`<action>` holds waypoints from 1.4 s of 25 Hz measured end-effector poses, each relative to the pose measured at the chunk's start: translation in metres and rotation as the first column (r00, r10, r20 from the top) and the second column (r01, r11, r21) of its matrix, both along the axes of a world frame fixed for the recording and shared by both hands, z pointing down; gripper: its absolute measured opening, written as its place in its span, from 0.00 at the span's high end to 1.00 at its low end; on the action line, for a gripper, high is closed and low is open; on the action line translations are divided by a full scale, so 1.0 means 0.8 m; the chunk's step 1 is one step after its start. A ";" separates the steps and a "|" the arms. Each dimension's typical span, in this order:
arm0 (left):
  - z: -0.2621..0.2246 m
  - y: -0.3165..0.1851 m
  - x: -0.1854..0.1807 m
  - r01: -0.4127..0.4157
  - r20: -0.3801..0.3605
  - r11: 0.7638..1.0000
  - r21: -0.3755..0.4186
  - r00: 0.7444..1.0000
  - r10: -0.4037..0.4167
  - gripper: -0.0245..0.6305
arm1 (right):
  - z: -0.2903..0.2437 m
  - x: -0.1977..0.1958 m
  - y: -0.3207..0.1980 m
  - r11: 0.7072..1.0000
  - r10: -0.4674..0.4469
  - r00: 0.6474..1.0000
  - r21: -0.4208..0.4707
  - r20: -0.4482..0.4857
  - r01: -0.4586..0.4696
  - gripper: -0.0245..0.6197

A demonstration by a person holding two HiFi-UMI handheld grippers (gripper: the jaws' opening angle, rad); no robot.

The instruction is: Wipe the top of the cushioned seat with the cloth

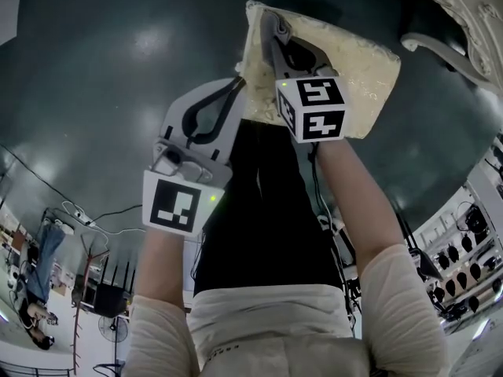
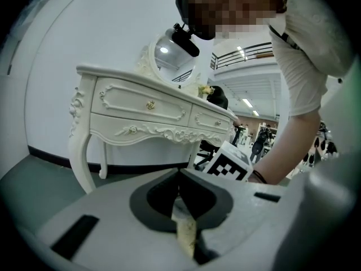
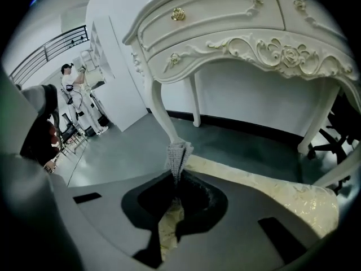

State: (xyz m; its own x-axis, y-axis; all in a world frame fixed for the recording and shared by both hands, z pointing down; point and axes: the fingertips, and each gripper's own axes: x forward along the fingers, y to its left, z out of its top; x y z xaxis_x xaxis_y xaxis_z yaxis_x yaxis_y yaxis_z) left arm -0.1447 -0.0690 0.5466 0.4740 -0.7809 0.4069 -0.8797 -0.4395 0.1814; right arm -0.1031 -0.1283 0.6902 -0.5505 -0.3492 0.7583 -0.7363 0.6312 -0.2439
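The cream cushioned seat (image 1: pixel 357 57) lies below me at the top centre of the head view. My right gripper (image 1: pixel 271 23) reaches over its left part, shut on a small grey cloth (image 3: pixel 178 154) that sticks out past the jaw tips. In the right gripper view the seat (image 3: pixel 271 192) runs just under that gripper (image 3: pixel 177 173). My left gripper (image 1: pixel 237 83) rests at the seat's left edge. In its own view the left gripper (image 2: pixel 180 176) has its jaws closed together, and a cream sliver shows through the opening behind the tips.
A white carved dressing table (image 2: pixel 146 106) stands close ahead of the seat, its curved legs (image 3: pixel 161 109) on the dark green floor (image 1: pixel 102 77). Its edge (image 1: pixel 471 18) shows at the head view's top right. A person (image 3: pixel 73 92) stands far off by shelves.
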 end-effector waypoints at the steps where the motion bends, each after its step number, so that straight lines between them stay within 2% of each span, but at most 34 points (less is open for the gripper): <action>1: 0.002 -0.001 0.000 -0.002 0.005 1.000 0.000 1.000 0.002 0.96 | 0.003 0.002 -0.001 1.000 -0.005 1.000 -0.005 -0.003 0.005 0.92; 7: -0.003 -0.001 0.008 -0.010 0.029 1.000 0.006 1.000 0.009 0.96 | 0.002 0.012 -0.002 0.999 -0.045 0.999 -0.009 -0.015 0.045 0.92; 10: -0.008 0.004 0.017 -0.019 0.021 1.000 0.012 1.000 0.018 0.96 | 0.000 0.025 -0.001 0.999 -0.025 1.000 -0.024 -0.018 0.024 0.92; 15: -0.005 0.010 0.042 -0.082 0.033 0.997 -0.004 0.996 0.082 0.96 | -0.001 0.057 -0.005 1.000 0.008 0.999 -0.027 -0.032 -0.008 0.92; 22: -0.008 0.016 0.078 -0.091 -0.016 0.996 -0.016 0.996 0.091 0.96 | -0.005 0.107 -0.005 0.997 0.072 0.997 -0.021 -0.035 -0.073 0.92; 26: -0.001 0.014 0.102 -0.125 -0.027 0.992 -0.031 0.992 0.124 0.96 | -0.002 0.138 -0.012 0.995 0.098 0.995 -0.023 -0.036 -0.099 0.92; 32: -0.003 -0.005 0.139 -0.153 -0.046 0.988 -0.006 0.987 0.152 0.96 | 0.002 0.188 -0.019 0.993 0.117 0.991 -0.011 -0.067 -0.118 0.92; 35: -0.004 -0.005 0.166 -0.192 -0.057 0.981 -0.006 0.980 0.192 0.96 | 0.001 0.218 -0.022 0.991 0.132 0.988 -0.012 -0.083 -0.134 0.92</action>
